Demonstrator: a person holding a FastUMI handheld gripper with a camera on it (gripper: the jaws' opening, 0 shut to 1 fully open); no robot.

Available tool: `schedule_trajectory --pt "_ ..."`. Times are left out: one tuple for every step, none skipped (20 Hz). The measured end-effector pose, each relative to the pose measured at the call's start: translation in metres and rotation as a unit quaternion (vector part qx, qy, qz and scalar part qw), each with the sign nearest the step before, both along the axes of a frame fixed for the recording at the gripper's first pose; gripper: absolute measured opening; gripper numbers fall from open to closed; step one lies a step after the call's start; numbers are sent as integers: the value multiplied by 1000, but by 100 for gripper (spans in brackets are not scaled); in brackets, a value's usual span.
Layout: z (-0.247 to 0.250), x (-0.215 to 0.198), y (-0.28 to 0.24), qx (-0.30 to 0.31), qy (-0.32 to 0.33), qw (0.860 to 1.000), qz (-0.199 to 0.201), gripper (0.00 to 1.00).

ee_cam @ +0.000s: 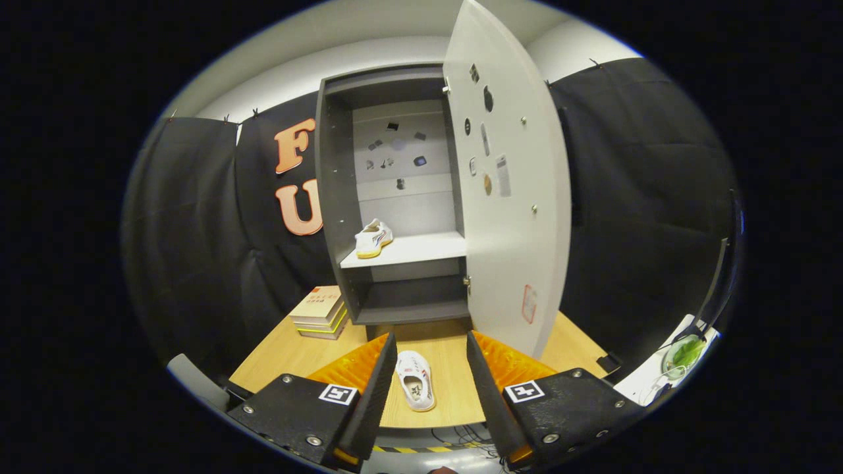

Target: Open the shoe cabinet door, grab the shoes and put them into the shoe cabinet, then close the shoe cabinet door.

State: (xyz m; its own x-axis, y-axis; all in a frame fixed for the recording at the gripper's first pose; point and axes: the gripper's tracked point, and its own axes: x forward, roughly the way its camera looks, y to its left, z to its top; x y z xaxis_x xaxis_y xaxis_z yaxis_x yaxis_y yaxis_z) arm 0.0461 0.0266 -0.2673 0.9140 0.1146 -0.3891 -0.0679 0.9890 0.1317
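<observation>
We see our hand-held gripper (431,368) pointing forward toward 12 o'clock, held level. Its two fingers (375,388) stand wide apart, one at 7 o'clock and one at 5 o'clock, and they press on nothing. The gap between them is free.

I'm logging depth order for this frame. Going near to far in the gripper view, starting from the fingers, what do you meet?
Open fingers → shoe on the table between them → cabinet base → second shoe on the shelf → cabinet back wall.
</observation>
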Motion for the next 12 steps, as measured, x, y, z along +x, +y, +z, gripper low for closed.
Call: schedule_trajectory --pt "-11 0 7 5 8 1000 7 72" --pt "-20 0 14 11 14 1000 12 75" --pt "-33 3 21 16 20 1000 17 78" --pt "-45 5 27 22 28 999 22 79" --pt "-57 8 34 29 36 999 26 80" --pt "-68 11 40 37 42 998 30 80" --pt "-81 13 46 43 49 997 33 81" --pt "-94 16 51 49 58 996 35 80" --pt "-108 22 59 55 68 995 39 80" --pt "-122 27 66 62 76 994 41 79" --pt "-134 32 72 67 84 993 44 79" --pt "-147 37 77 70 93 992 46 79"
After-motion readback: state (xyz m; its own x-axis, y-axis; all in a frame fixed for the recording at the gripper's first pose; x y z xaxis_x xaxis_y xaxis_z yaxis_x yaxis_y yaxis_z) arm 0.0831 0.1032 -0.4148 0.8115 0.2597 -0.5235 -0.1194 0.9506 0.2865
